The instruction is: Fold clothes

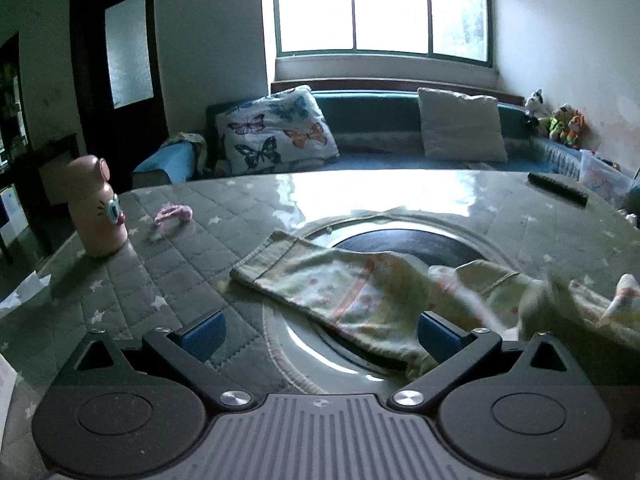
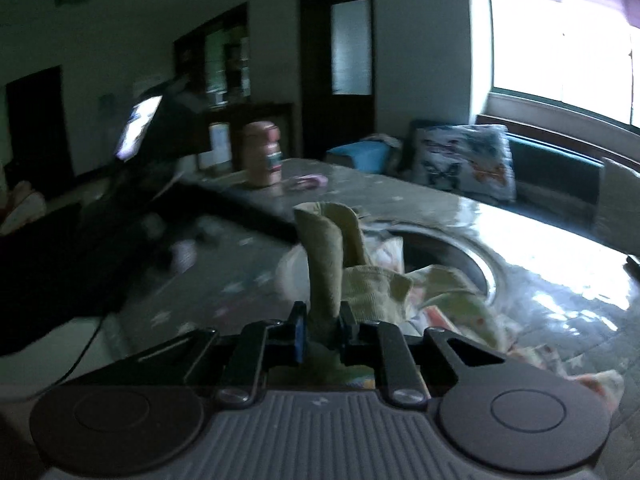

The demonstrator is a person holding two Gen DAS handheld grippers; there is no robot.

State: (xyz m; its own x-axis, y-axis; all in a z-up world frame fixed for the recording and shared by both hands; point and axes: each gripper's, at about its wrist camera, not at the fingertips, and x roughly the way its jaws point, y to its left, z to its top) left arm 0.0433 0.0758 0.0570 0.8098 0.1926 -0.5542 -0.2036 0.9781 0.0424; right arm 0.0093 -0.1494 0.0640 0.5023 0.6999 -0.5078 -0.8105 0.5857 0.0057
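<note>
A pale yellow patterned garment (image 1: 352, 292) lies partly spread on the table, over a round inset (image 1: 400, 240) in its middle. My left gripper (image 1: 320, 334) is open, low over the table, with the garment's near edge between its blue pads (image 1: 204, 330). My right gripper (image 2: 323, 332) is shut on a bunched fold of the same garment (image 2: 328, 264), which stands up from between the fingers. The rest of the cloth (image 2: 460, 304) trails down to the right.
A pink bottle with a face (image 1: 98, 208) stands at the table's left. A small pink cloth (image 1: 174, 214) lies near it. A dark remote (image 1: 558, 188) lies at the far right. A sofa with a butterfly cushion (image 1: 276, 132) is behind the table.
</note>
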